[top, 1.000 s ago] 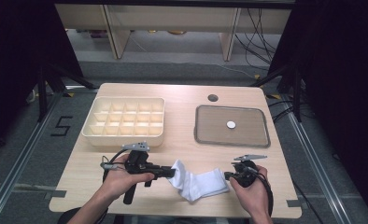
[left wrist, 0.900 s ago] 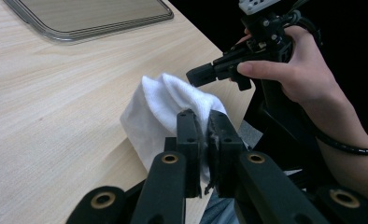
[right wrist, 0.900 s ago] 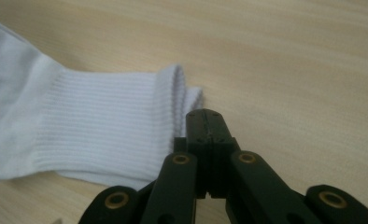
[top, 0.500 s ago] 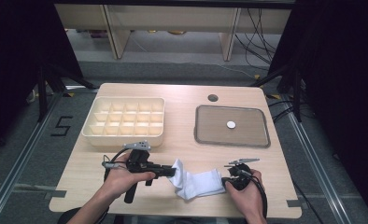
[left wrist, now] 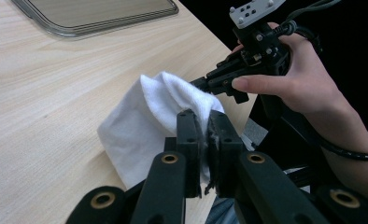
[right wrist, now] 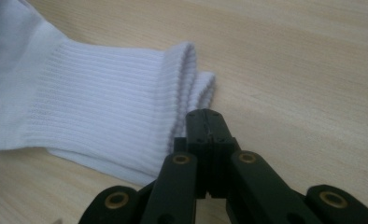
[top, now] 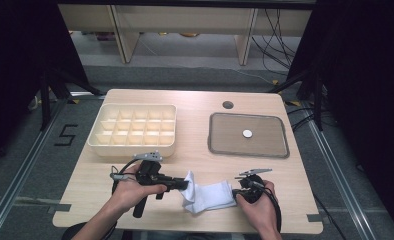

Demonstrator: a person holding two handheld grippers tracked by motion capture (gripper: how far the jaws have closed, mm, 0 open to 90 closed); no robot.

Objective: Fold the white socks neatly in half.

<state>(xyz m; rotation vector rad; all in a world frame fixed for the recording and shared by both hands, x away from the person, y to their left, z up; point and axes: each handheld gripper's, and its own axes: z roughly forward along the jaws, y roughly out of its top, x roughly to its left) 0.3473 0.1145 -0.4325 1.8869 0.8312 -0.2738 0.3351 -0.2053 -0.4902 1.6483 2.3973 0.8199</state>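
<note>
A white sock lies near the table's front edge, between my two hands. My left gripper is shut on one bunched end of the sock, and fabric shows between its jaws. My right gripper is shut, with its tips right at the ribbed cuff on the table and nothing visible between the jaws. In the left gripper view, the right gripper sits behind the sock in a hand.
A cream compartment tray stands at the back left. A grey flat tray holding a small white disc is at the back right. A round hole marks the table's far side. The table's front edge is just below the hands.
My right hand has shifted slightly left toward the sock's cuff, and the sock lies a little flatter. The left hand has stayed put.
</note>
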